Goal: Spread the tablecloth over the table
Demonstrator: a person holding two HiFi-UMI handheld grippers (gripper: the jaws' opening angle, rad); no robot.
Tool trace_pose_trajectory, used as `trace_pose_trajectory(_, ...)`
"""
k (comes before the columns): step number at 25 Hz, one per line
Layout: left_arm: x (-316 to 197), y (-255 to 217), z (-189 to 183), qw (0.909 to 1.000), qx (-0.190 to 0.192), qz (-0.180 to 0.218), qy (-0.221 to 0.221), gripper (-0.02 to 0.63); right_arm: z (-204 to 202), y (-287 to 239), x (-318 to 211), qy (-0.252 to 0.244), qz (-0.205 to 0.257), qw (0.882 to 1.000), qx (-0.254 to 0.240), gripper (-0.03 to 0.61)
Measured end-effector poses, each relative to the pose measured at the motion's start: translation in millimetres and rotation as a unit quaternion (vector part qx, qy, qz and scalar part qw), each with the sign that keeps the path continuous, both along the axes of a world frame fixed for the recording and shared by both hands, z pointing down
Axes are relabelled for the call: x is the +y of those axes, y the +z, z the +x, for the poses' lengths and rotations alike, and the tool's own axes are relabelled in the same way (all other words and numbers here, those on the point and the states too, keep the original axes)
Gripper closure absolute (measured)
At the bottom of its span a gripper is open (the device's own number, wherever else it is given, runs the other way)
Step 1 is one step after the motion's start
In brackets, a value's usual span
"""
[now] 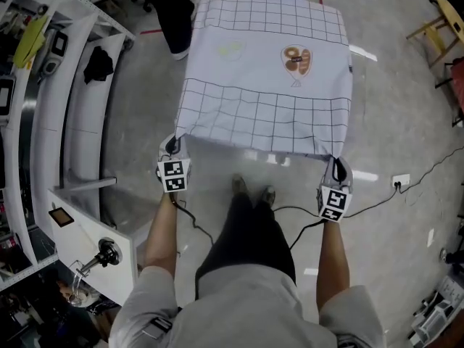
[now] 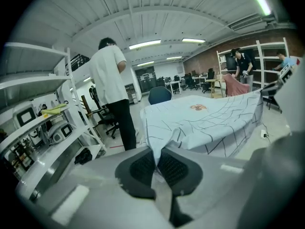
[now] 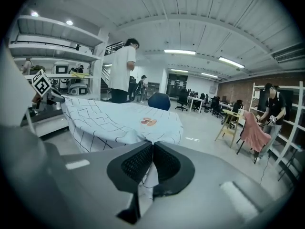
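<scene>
A white tablecloth (image 1: 268, 78) with a dark grid and an orange-brown print (image 1: 296, 60) lies draped over the table, its near edge hanging down toward me. My left gripper (image 1: 173, 148) is shut on the near left corner of the cloth (image 2: 153, 136). My right gripper (image 1: 336, 166) is shut on the near right corner (image 3: 151, 142). Both corners are pinched between the black pads (image 2: 143, 168) (image 3: 136, 163), and the cloth runs taut from them up onto the tabletop. The table itself is hidden under the cloth.
White shelving (image 1: 43, 114) with devices runs along the left, close to my left arm. A person in a white shirt (image 2: 112, 89) stands at the table's far left corner. A blue chair (image 3: 158, 100) sits behind the table. Cables (image 1: 377, 201) trail across the floor at right.
</scene>
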State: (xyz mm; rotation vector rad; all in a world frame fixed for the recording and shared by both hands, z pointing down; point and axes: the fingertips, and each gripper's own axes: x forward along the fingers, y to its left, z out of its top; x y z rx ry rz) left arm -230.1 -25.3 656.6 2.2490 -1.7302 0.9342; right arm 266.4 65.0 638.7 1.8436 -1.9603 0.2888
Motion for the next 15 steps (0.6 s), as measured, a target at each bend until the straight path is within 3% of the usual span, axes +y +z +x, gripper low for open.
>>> trace_pose_trajectory(4, 4.2, 29.9, -3.6, 0.9997, 0.003, -0.011, -0.02, 0.591, -2.1, 26.2, -1.7, -0.007, -0.006, 1.0, -0.003, 0.569)
trace_pose_trajectory(11, 8.7, 55.4, -4.6, 0.997, 0.033, 0.002, -0.07, 0.591, -0.1, 70.0, 1.3, -0.012, -0.021, 1.0, -0.003, 0.569)
trace_pose_trajectory(15, 12.3, 77.4, -11.3, 0.9965, 0.01, -0.013, -0.082, 0.591, 1.5, 87.6, -1.5, -0.018, -0.036, 0.999, 0.003, 0.569)
